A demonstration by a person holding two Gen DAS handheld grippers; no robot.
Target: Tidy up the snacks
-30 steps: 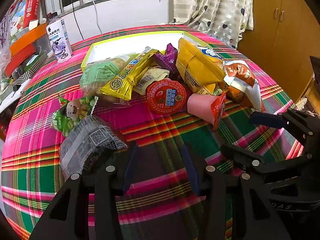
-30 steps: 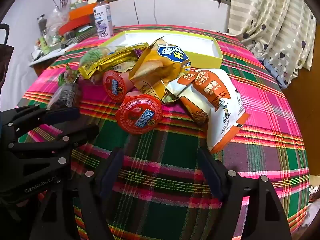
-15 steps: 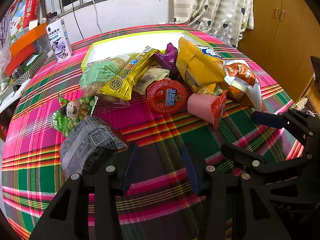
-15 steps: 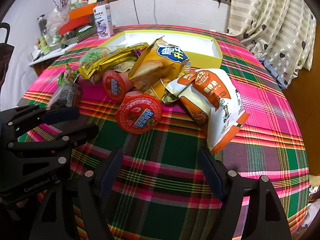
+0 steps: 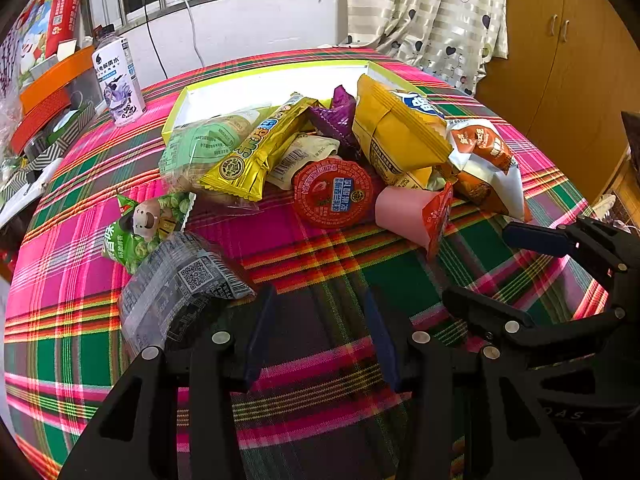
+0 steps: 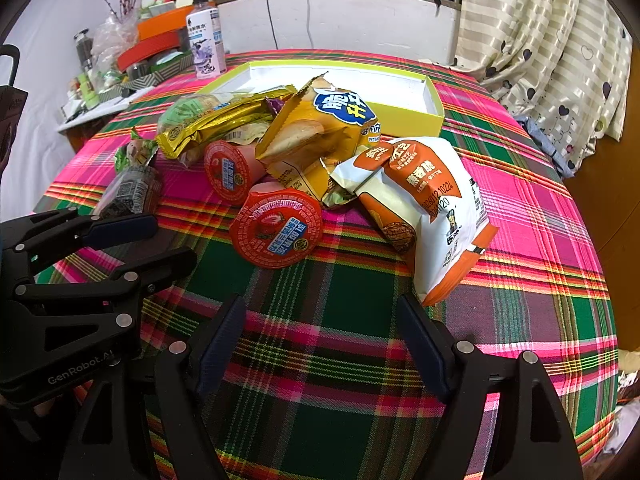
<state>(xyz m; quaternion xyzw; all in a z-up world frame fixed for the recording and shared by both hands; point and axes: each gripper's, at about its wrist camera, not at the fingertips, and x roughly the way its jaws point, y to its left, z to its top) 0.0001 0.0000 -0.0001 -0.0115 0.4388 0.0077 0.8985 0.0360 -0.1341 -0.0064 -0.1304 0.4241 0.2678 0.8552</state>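
A heap of snacks lies mid-table in front of an open yellow-green box (image 5: 176, 114) (image 6: 400, 114) with a white inside. In it are a yellow chip bag (image 5: 396, 132) (image 6: 320, 128), an orange-and-white bag (image 5: 488, 164) (image 6: 424, 200), a red-lidded cup (image 5: 332, 192) (image 6: 276, 232), a pink cup on its side (image 5: 404, 212) (image 6: 230, 172), and a gold bar pack (image 5: 256, 152). A green pea pack (image 5: 140, 228) and a grey pack (image 5: 180, 284) lie apart at the left. My left gripper (image 5: 319, 292) (image 6: 173, 238) and right gripper (image 6: 320, 300) (image 5: 478, 264) hover open over bare cloth, holding nothing.
The round table wears a pink-and-green plaid cloth (image 6: 340, 360). A white drink bottle (image 5: 118, 80) (image 6: 206, 42) stands left of the box. Cluttered shelves (image 6: 132, 56) sit at the far left, a curtain (image 6: 540, 40) and a wooden cabinet (image 5: 560, 60) to the right.
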